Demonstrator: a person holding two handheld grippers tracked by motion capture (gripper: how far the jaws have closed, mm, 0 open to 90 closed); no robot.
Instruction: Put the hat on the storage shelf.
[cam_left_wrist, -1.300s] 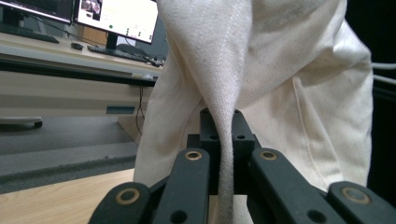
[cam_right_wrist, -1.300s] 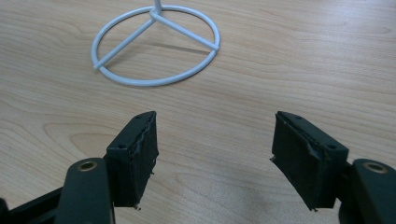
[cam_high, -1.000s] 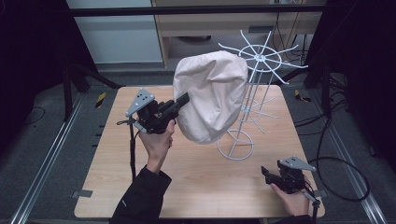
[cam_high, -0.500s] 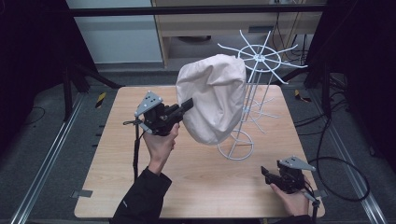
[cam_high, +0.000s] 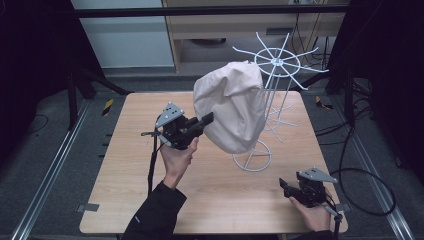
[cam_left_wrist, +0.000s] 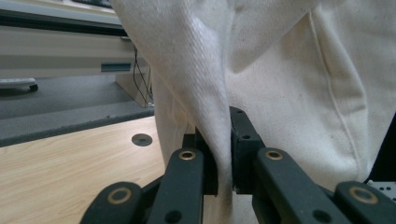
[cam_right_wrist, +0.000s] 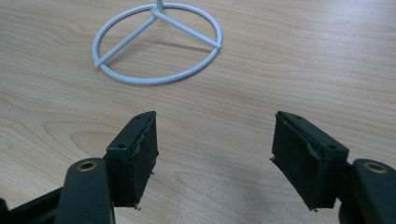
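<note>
A cream cloth (cam_high: 232, 107) hangs over the arms of a white wire rack (cam_high: 274, 62) that stands at the back right of the table. My left gripper (cam_high: 207, 118) reaches level into the cloth's left side. In the left gripper view a fold of the cloth (cam_left_wrist: 289, 93) runs down between the pads of my left gripper (cam_left_wrist: 224, 154). The jaws have just been opening a little, and the pads still squeeze that fold. Near the front right corner my right gripper (cam_high: 282, 186) rests low, open and empty. The right gripper (cam_right_wrist: 215, 154) points at the rack's ring base (cam_right_wrist: 156, 44).
The wooden table (cam_high: 130, 150) has bare surface on its left half and along the front. The rack's ring base (cam_high: 252, 161) stands on the table between the two grippers. Dark stands and cables surround the table; a cabinet lies behind it.
My left gripper has shifted a little right and down with the cloth fold between its jaws, and the cloth has swung with it. The right gripper has stayed in place.
</note>
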